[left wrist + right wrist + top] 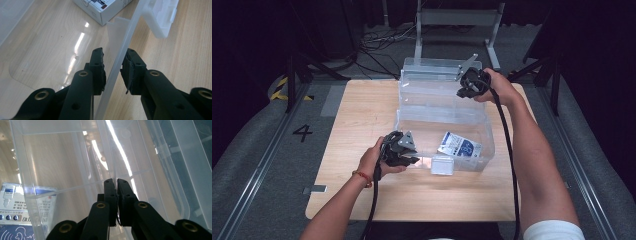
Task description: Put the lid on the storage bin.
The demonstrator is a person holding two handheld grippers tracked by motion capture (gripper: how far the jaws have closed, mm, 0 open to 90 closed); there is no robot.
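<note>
box: clear storage box (447,107), frame centre, carton (459,146) inside | left gripper (401,152): I straddle the near wall, jaws spread, steadying | right gripper (470,86): I pinch the lid (437,67) edge, upper right, propping it open

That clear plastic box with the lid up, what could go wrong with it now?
1. The right tool pinches only a thin edge of the clear plastic box's open lid; it might slip out and the lid drop.
2. The left tool straddles the see-through front wall with its jaws apart, so the box could slide on the wooden table.
3. A falling lid could hit the small white and blue carton inside.
</note>
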